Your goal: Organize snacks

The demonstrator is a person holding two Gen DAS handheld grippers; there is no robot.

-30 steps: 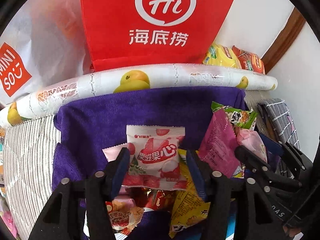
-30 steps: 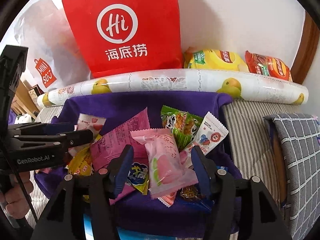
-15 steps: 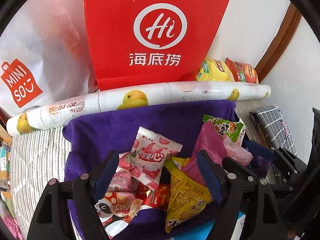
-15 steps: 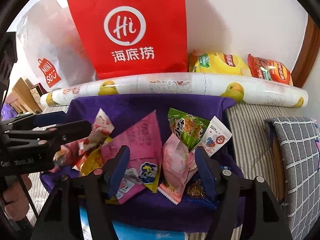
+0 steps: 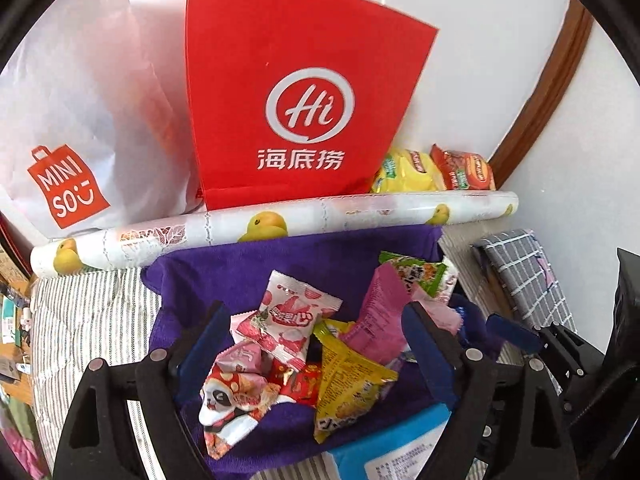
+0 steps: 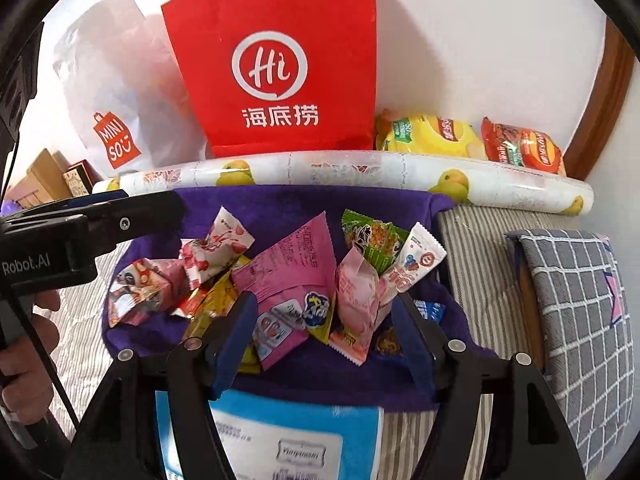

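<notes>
In the left wrist view, the left gripper (image 5: 316, 344) fills the lower part of the frame with its blue-padded fingers (image 5: 202, 344) spread wide and holding nothing. Between and beyond them, a heap of small snack packets lies on a purple towel (image 5: 288, 258) at the centre of the frame. A white and pink strawberry-print packet (image 5: 294, 314) sits tilted at the middle, a yellow crinkled packet (image 5: 348, 384) lies lower right of it, and a red and white panda-print packet (image 5: 230, 402) lies at the lower left of the heap. A large pink foil packet (image 5: 380, 320) leans up at the right, with a green packet (image 5: 416, 274) behind it.

In the right wrist view, the right gripper (image 6: 324, 340) is also at the bottom of the frame, its fingers (image 6: 236, 336) wide apart and empty. The large pink foil packet (image 6: 294, 276) lies just beyond them at centre, a pale pink packet (image 6: 360, 300) stands right of it, and the green packet (image 6: 370, 238) and a white packet with red print (image 6: 416, 262) lie further up right. The left gripper (image 6: 176, 204) reaches in from the left edge over the towel (image 6: 280, 204).

Behind the towel lies a white roll printed with yellow fruit (image 6: 340, 172). A red paper bag with white lettering (image 6: 276, 64) stands against the wall, a white Miniso bag (image 6: 116, 108) to its left, a yellow chip bag (image 6: 428, 136) and a red chip bag (image 6: 524, 150) to its right. A blue and white pack (image 6: 280, 436) lies at the bottom of the frame, and a grey checked cloth (image 6: 576, 292) at the right.
</notes>
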